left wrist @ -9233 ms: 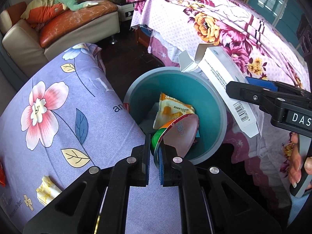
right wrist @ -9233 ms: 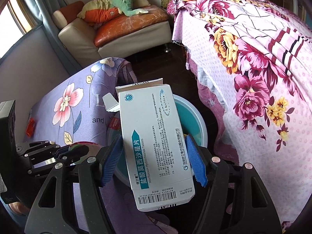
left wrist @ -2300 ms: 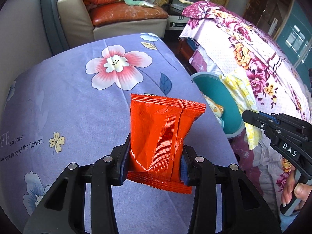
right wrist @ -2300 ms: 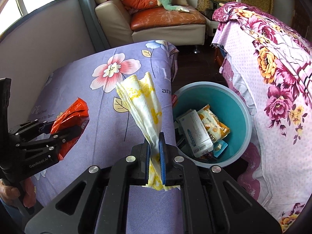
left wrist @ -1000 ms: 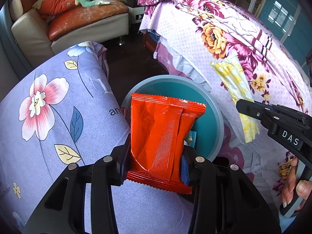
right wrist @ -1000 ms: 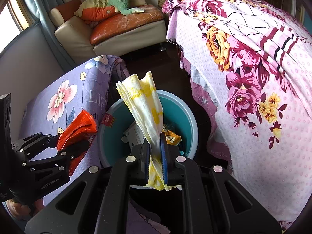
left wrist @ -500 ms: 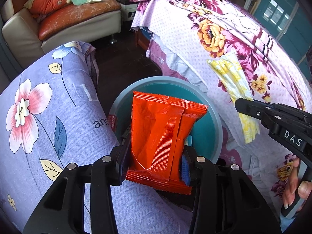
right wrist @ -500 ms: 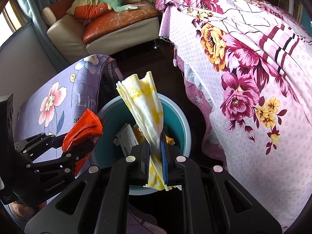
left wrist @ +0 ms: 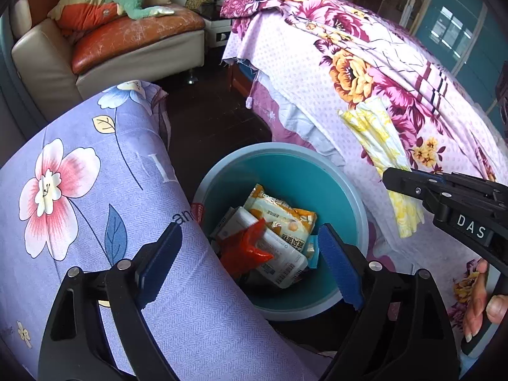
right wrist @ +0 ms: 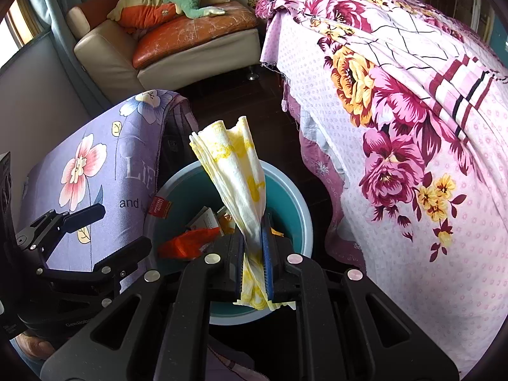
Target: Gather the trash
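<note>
A teal trash bin (left wrist: pixel 285 149) stands on the floor between a table and a bed. My left gripper (left wrist: pixel 249 235) hangs over it with its jaws opening wide and nothing between them. The red wrapper (left wrist: pixel 243 249) is loose below them, inside the bin, over a white box (left wrist: pixel 279 254) and a yellow snack bag (left wrist: pixel 282 212). My right gripper (right wrist: pixel 254 238) is shut on a folded yellow-and-white napkin (right wrist: pixel 235 171), held upright above the bin's (right wrist: pixel 295 203) near rim. In the left wrist view the napkin (left wrist: pixel 377 133) and right gripper (left wrist: pixel 393 179) are at the right.
A table under a purple flowered cloth (left wrist: pixel 79 174) presses against the bin's left side. A bed with a pink flowered cover (left wrist: pixel 365 63) rises on the right. Dark floor (left wrist: pixel 209 120) and a sofa (left wrist: pixel 127 38) lie beyond. A person's hand (left wrist: pixel 479 304) grips the right handle.
My left gripper's jaws have sprung apart and the red wrapper has dropped from them into the bin. The right gripper keeps the napkin and has hardly moved.
</note>
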`<state>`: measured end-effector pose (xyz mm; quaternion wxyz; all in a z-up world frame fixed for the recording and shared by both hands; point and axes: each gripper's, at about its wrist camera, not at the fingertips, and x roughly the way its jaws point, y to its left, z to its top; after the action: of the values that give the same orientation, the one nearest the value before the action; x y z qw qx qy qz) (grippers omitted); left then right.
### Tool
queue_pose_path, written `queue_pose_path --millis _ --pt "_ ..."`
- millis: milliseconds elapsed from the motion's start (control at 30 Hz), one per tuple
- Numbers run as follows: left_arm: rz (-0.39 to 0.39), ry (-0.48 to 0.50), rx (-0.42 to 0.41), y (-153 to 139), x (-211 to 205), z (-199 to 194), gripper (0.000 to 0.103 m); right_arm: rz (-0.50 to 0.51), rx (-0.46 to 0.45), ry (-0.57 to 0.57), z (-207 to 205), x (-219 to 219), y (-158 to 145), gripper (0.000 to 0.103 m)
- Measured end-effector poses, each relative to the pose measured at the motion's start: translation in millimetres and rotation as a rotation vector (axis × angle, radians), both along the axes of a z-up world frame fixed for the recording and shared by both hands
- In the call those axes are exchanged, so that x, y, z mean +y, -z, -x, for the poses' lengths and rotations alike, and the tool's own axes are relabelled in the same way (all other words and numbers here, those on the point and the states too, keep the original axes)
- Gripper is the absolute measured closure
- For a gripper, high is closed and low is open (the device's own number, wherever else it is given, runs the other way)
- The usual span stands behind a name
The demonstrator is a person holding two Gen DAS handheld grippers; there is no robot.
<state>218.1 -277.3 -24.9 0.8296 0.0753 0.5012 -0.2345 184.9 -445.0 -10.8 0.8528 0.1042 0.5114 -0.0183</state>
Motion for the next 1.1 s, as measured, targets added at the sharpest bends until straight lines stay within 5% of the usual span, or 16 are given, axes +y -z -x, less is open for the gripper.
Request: queue_pose_path --millis 333,800,1100 --pt "0.031 -0.046 -0.012 -10.2 35.6 -2.3 0.013 0.015 0.021 -0.036 -12.5 23.6 0.8 0.089" --pt "0.047 -0.087 -0.019 -13.3 72.8 2.9 0.012 0.067 0.014 -0.049 -16.3 51.7 -7.4 0.028" --pt "0.053 -0.130 -0.023 -22.0 93.7 15.5 0.011 0.075 0.025 -0.060 0.8 66.4 -19.9 0.016"
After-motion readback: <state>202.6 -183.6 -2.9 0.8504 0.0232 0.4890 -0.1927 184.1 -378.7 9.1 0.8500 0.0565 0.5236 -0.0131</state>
